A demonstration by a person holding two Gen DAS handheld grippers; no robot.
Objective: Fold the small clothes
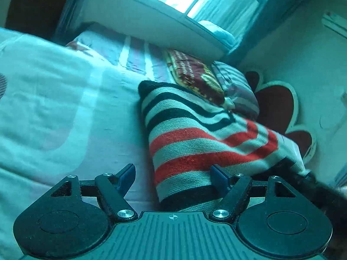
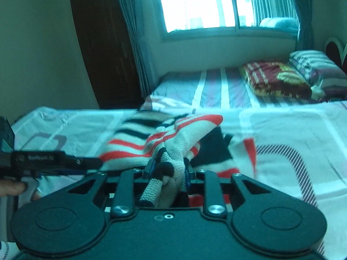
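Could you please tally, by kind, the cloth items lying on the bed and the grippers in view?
Striped knit garment: 1
Folded maroon patterned blanket: 1
Striped pillow: 1
Grippers: 2, the left gripper open beside the garment, the right gripper shut on bunched knit.
Total: 5

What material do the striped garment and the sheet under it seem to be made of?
Striped garment: looks like a knit, perhaps wool or acrylic yarn, matte; coarse ribbed stitches show in its red, cream and dark bands. Bed sheet: seems a thin woven cloth, probably cotton or a blend, smooth with soft wrinkles and a printed pattern.
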